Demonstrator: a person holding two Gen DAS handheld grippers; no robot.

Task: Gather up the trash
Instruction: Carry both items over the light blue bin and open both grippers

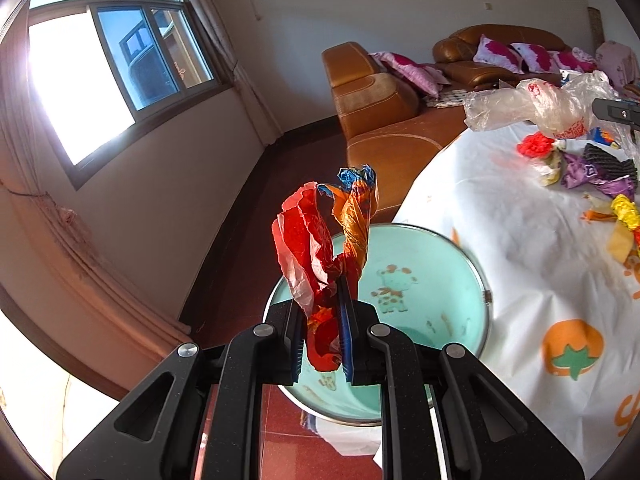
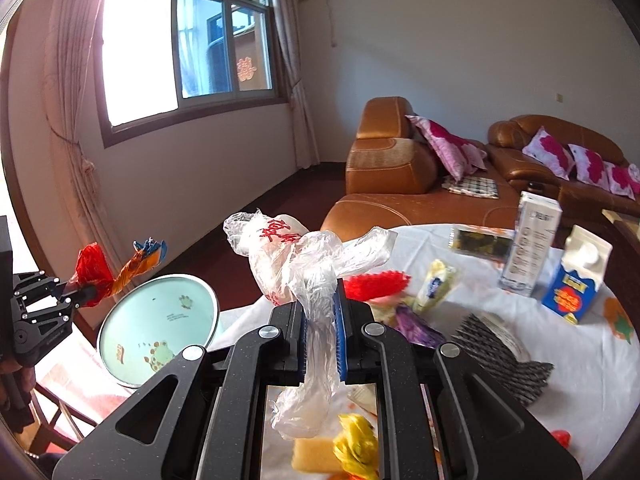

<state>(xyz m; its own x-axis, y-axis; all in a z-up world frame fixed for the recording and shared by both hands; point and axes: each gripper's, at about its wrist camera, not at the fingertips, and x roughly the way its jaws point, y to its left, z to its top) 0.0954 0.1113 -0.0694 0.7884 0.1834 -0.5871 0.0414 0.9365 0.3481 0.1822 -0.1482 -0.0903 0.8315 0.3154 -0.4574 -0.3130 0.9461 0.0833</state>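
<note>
My left gripper point(image 1: 325, 300) is shut on a crumpled red and orange wrapper point(image 1: 320, 236) and holds it above a mint-green basin point(image 1: 440, 264) beside the table. The same gripper point(image 2: 86, 292) and wrapper point(image 2: 116, 268) show at the left in the right wrist view, over the basin point(image 2: 160, 320). My right gripper point(image 2: 322, 304) is shut on a clear plastic bag with red print point(image 2: 296, 256), held above the white tablecloth point(image 2: 580, 360). That bag also shows in the left wrist view point(image 1: 532, 104).
Loose trash lies on the table: a red frilly piece point(image 2: 378, 284), a purple wrapper point(image 2: 416, 324), black mesh point(image 2: 500, 348), a yellow wrapper point(image 2: 356, 444), a sponge point(image 2: 312, 456). Two cartons point(image 2: 576, 276) point(image 2: 528, 240) stand at the back. A brown sofa point(image 2: 400, 168) is behind.
</note>
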